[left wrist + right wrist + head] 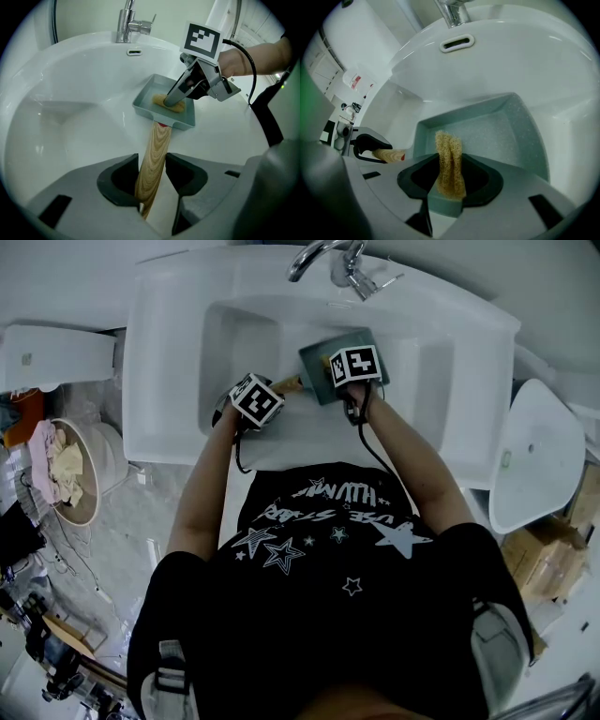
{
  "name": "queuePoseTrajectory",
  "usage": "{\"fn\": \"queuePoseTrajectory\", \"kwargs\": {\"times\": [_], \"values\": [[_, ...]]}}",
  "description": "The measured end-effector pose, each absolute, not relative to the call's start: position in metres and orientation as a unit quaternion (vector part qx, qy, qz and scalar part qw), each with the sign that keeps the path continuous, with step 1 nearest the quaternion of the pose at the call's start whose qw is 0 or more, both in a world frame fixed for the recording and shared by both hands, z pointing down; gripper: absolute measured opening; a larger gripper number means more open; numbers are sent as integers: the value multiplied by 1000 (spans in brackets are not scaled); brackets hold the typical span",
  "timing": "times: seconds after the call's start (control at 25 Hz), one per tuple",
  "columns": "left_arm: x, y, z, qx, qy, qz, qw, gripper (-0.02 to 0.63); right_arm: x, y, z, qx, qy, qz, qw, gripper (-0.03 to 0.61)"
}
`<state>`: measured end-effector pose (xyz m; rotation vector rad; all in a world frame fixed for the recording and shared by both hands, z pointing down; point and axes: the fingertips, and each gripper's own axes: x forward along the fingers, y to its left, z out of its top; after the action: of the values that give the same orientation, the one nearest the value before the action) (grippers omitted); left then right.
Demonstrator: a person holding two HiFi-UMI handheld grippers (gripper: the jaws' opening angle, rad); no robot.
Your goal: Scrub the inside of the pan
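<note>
The white sink [169, 381] was seen from above, and the pan [143, 105] was found lying in its basin, towards the back edge, just below the tap [127, 21]. The pan was square and grey-green, with low walls. Inside it only a yellowish sponge [449, 159] was seen, resting on the pan's floor near the wall on the handle side. The wooden handle [157, 150] was pointed back towards the sink's front edge.

Off the sink's left edge, down on the floor, a round bin [97, 479] was made out, with crumpled cloths [58, 465] heaped in it.

The left gripper [152, 180] was clamped on the wooden handle, its jaws kept a little apart by the handle's thickness, and the pan was held by that end. The right gripper [450, 183] was lowered into the pan from the right. Its jaws were drawn nearly together on the sponge, which was pinched upright between them, its free end reaching past the jaw tips onto the pan's floor.
</note>
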<state>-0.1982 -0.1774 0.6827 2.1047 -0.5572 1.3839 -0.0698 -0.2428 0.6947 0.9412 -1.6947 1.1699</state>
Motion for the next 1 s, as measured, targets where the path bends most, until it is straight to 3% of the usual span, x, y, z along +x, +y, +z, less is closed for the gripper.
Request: {"fn": "queuePoseTrajectory", "kwargs": {"times": [0.64,1.0], "values": [[-198,-178,684,784,-210,515,275,186,7,-271,692,467,-638,417,448,153],[-199,-176,682,782,-209,518,276,186,-1,-266,683,453,-646,432,437,144]]}}
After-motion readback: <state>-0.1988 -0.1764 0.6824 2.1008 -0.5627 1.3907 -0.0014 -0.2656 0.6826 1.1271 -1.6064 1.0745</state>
